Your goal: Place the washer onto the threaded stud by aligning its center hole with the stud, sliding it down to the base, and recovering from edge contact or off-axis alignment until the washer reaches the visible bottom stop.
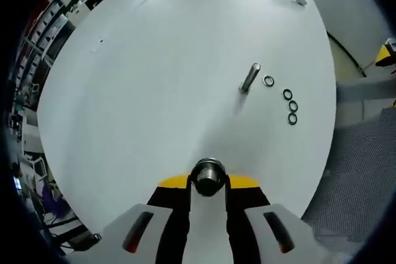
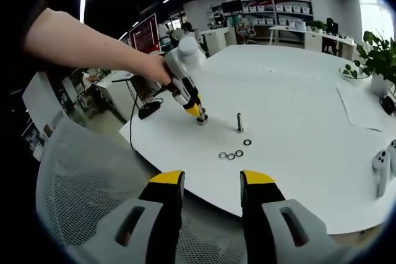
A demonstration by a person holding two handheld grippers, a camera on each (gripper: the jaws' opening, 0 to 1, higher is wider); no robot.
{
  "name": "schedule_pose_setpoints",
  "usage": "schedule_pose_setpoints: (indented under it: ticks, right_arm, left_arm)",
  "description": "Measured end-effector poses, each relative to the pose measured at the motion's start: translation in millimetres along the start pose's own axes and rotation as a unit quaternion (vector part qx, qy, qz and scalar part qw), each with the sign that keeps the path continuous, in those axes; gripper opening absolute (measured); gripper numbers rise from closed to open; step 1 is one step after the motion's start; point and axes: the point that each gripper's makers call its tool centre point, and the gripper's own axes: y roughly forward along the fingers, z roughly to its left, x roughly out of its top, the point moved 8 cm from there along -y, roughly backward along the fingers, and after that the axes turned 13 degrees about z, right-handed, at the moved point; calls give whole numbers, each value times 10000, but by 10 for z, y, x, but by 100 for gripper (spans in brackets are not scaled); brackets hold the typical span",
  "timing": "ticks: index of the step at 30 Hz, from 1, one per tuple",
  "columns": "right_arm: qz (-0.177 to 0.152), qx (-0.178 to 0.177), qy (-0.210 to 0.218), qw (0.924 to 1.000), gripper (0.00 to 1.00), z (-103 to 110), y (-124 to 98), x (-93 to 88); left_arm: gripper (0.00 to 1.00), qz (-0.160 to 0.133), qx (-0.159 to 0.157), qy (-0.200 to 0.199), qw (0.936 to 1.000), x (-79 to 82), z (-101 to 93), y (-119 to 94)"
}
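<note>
In the left gripper view, my left claw is clamping a metal nut above the white surface; the upright stud is standing beside four washers. In the right gripper view, my right claw is hanging open near the surface's edge, facing a mesh chair.

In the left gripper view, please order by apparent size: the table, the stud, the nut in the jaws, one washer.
1. Table, by far the largest.
2. Nut, shut in the left gripper; it is nearest the camera, so its size is likely exaggerated.
3. Stud.
4. Washer, smallest.
</note>
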Motion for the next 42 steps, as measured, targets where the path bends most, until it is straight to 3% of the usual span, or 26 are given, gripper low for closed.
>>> schedule_pose_setpoints:
  ticks: [7, 20, 33, 38, 42]
  right_arm:
    - [4, -23, 17, 10000, 38, -8, 1, -4]
    - [-14, -70, 67, 10000, 38, -20, -7, -6]
    - [-6, -64, 48, 10000, 38, -15, -5, -5]
    - [-10, -43, 24, 10000, 38, -9, -4, -4]
    - [-16, -33, 4, 10000, 38, -4, -5, -3]
  left_arm:
    - [19, 78, 22, -20, 10000, 7, -21, 124]
    - [19, 110, 10, -143, 9998, -1, -73, 159]
    - [24, -280, 56, -549, 9981, -87, -92, 84]
    - [25, -587, 64, -1057, 9926, -177, -88, 15]
    - [25, -568, 149, -1034, 9929, -302, -111, -38]
